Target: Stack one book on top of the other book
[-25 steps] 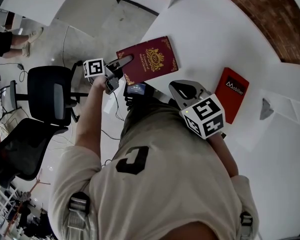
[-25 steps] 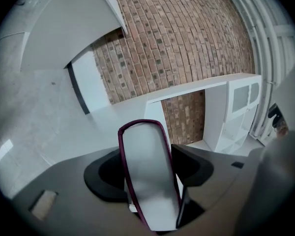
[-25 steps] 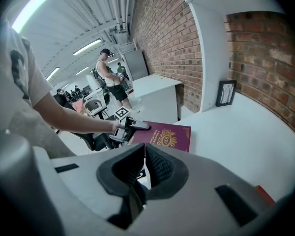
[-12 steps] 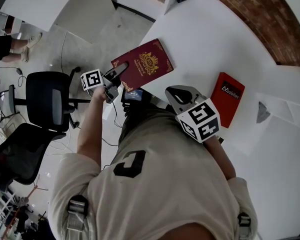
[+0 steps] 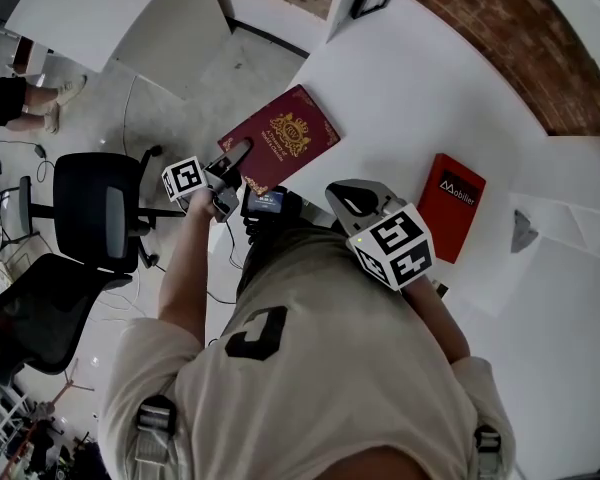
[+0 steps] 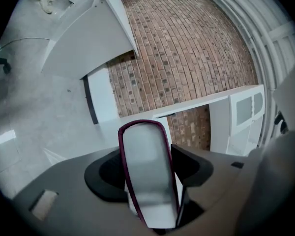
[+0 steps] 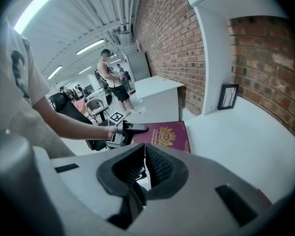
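At the near-left corner of the white table [image 5: 410, 98], the left hand-held gripper [image 5: 238, 154] pinches the maroon book [image 5: 285, 133] by its near corner. The left gripper view shows the book's page edge standing between the two jaws, which close against the covers. Over the last second the book has swung a little in the head view. Its long edge now slants more steeply, and its far corner points further toward the brick wall. The gripped end reaches out past the table's edge, above the floor.

The red book [image 5: 452, 206] lies flat where it was, well apart on the person's right. The right hand-held gripper [image 7: 144, 156] has kept its place over the table's near edge, jaws pressed together with nothing between them.

I judge that the pickup is done and the book is being turned in the grip. The carry across to the red book has not yet begun.

Several things cannot be made out:
- No view settles whether the maroon book is clear of the table or its far edge is touching.
- The left pads are hidden behind the book's covers.
- The person's torso covers the near edge of the table.
- The right gripper's marker cube stands just beside the red book's near end.
- A small grey object [image 5: 523, 228] further right is too small to name.
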`<state>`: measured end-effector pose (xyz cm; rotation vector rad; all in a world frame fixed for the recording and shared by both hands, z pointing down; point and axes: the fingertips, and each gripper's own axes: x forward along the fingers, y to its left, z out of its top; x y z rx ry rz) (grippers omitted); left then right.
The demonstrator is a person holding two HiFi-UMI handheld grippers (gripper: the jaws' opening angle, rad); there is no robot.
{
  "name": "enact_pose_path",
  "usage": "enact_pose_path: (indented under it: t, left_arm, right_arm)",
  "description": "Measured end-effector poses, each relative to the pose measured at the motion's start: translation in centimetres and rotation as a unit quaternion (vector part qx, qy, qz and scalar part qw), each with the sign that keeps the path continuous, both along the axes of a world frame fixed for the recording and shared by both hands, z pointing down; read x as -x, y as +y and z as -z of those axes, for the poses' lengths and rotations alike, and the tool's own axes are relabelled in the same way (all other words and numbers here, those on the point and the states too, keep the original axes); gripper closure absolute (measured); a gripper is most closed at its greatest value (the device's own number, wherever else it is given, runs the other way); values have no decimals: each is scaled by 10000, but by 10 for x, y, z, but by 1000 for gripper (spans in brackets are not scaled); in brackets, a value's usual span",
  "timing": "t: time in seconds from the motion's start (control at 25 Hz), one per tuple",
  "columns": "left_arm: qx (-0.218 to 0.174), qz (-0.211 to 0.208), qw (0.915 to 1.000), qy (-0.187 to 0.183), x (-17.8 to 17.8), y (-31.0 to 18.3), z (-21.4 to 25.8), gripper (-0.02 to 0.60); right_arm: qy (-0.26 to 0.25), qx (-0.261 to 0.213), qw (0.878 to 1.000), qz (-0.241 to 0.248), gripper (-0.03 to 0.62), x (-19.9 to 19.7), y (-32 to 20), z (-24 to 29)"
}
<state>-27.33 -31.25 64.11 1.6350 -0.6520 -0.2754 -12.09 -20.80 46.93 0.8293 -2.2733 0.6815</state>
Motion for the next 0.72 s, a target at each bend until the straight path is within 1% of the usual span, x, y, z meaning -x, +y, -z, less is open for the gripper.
enact_pose_path:
  t: [0.16,0.32,0.56,0.72]
  left_arm:
    - [83,19,9998,-154,6,4,-3,318]
    - [296,80,9992,-274,9,9,-6,318]
    - [505,278,9982,-155,13,22,-4,321]
    - [618,403,9970,-218,16,25,-3,324]
  right_arm:
    - [1,-34,10000,18,588,2,1,1]
    - [-3,-69,10000,8,588,0,-1,3]
    - [21,-155,9999,0,588,1,-2,8]
    - [27,-198,9998,33,588,-2,-4,11]
